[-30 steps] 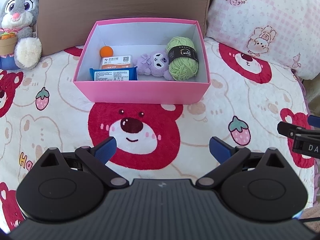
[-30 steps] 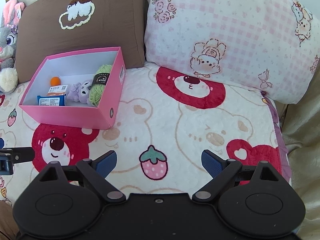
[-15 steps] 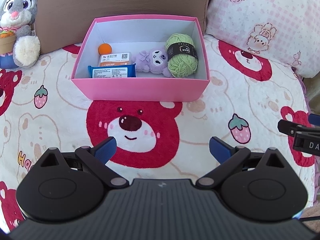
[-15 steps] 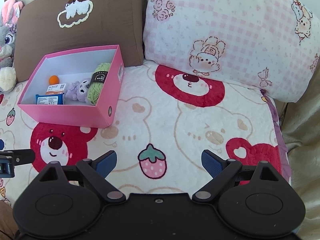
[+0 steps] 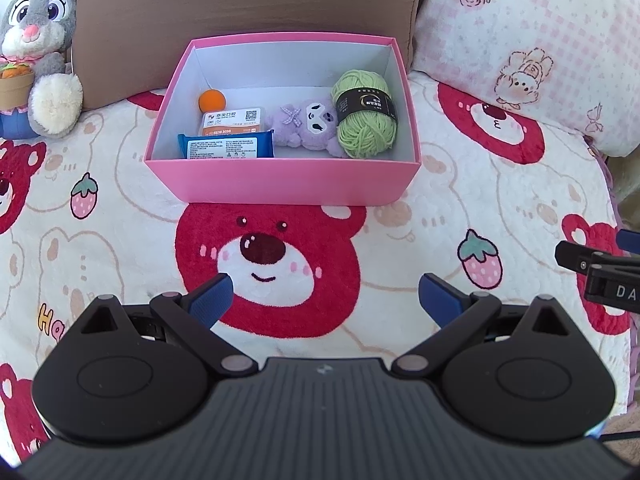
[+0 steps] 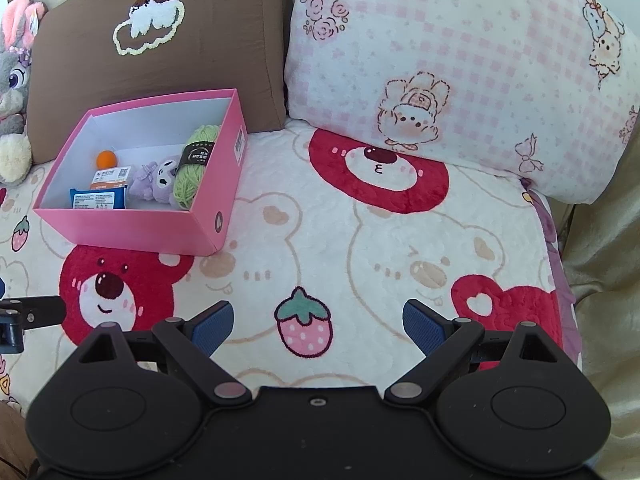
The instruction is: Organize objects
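1. Looking forward from the left wrist camera: the left gripper [image 5: 322,298] hangs above a blanket [image 5: 432,208] printed with red bears and strawberries, its two blue-tipped fingers spread wide apart with nothing between them. Ahead sits an open pink box [image 5: 280,182], its long axis running left to right across the view. Inside, from left to right, lie an orange ball [image 5: 212,100], a white and orange card packet [image 5: 234,122] with a blue wipes packet [image 5: 226,146] leaning in front of it, a purple plush toy [image 5: 306,124], and a green yarn skein [image 5: 366,114]. The skein's long axis runs front to back, with a black label band around its middle. A brown cushion [image 5: 240,4] stands behind the box, a grey rabbit plush [image 5: 38,40] to its left, and a pink checked pillow [image 5: 532,40] to its right. Part of the right gripper [image 5: 600,270] shows at the right edge.

2. Looking forward from the right wrist camera: the right gripper [image 6: 318,322] hovers over the blanket [image 6: 360,240], fingers wide apart and empty. The pink box [image 6: 132,228] sits well off to the left, holding the same items, the green yarn skein [image 6: 194,166] against its right wall. The brown cushion [image 6: 160,44] and pink checked pillow [image 6: 460,60] stand behind.
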Action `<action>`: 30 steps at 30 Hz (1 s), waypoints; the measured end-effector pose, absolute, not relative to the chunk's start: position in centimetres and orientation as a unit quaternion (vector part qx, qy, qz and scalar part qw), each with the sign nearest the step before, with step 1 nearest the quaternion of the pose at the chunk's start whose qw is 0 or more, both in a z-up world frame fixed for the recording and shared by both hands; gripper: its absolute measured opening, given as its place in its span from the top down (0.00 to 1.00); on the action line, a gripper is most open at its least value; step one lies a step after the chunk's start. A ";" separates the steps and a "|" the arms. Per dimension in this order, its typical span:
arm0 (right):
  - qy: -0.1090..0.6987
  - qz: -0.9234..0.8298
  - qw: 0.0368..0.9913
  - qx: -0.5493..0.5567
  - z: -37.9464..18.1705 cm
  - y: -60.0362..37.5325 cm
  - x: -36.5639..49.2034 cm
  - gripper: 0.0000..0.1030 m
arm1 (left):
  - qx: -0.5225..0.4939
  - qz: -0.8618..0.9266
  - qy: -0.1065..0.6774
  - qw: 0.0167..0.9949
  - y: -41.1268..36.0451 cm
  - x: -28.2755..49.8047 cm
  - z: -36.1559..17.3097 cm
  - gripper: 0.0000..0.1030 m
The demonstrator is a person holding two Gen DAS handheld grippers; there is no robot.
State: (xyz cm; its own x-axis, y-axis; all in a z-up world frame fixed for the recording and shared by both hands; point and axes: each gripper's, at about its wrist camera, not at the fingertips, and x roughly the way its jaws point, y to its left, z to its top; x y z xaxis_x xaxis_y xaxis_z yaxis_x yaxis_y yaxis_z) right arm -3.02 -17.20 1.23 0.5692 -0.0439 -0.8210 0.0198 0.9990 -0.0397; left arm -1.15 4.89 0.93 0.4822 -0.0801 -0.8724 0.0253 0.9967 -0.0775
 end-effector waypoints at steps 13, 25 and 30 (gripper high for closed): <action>0.461 -0.018 0.887 -0.014 1.4 -17.0 -3.2 0.09 | -0.023 -0.031 0.508 0.861 4.6 -1.4 0.9 0.02; 0.460 -0.018 0.888 -0.013 1.5 -17.2 -3.2 0.09 | -0.018 -0.031 0.507 0.861 4.4 -1.4 1.0 0.02; 0.460 -0.017 0.888 -0.013 1.5 -17.2 -3.2 0.09 | -0.014 -0.034 0.510 0.860 4.4 -1.3 1.0 0.02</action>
State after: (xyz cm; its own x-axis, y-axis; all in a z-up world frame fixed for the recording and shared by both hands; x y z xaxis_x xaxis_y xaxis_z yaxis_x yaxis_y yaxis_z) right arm -3.22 -17.16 1.52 0.5761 -0.0432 -0.8162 0.0186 0.9990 -0.0398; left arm -1.29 4.42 0.98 0.4782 -0.0732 -0.8752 0.0439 0.9973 -0.0595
